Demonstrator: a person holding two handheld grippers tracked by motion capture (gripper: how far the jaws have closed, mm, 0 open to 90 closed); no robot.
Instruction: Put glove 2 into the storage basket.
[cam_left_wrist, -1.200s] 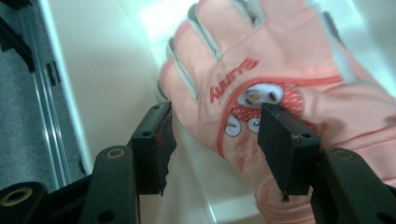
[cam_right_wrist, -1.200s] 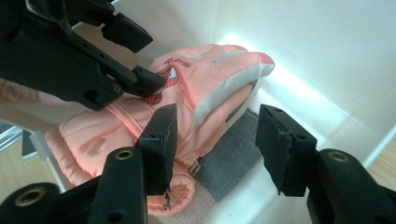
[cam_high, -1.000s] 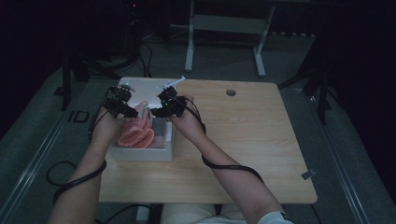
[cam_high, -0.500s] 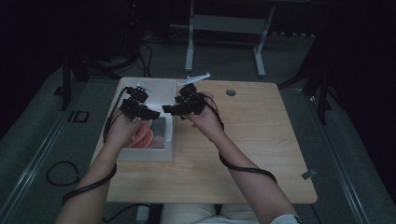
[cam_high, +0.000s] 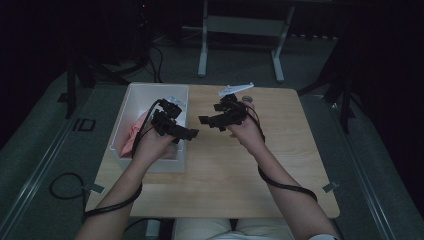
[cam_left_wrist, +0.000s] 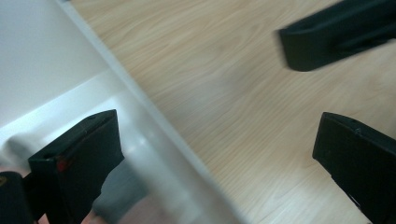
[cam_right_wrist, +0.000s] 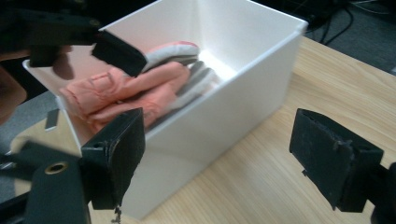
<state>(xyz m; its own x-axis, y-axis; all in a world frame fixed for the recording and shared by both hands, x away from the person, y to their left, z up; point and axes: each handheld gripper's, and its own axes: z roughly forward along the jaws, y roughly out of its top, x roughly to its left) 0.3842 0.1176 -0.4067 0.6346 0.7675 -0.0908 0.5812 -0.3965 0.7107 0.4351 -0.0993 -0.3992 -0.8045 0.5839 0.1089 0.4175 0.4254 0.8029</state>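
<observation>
Here both hand-held grippers, left (cam_high: 192, 134) and right (cam_high: 205, 120), gape empty beside soft, folded pink cloth (cam_right_wrist: 130, 91) in a rigid white box (cam_right_wrist: 224, 116).

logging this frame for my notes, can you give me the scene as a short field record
surface: wooden table
container: white box at the table's left side
contents: folded pink and grey cloth lying inside the box
left gripper: jaws have just been opening, now wide apart, nothing between them, above the box's near right edge
right gripper: jaws have just been opening, now wide apart, nothing held, above bare table
far edge: a pale tool, too small to identify
</observation>
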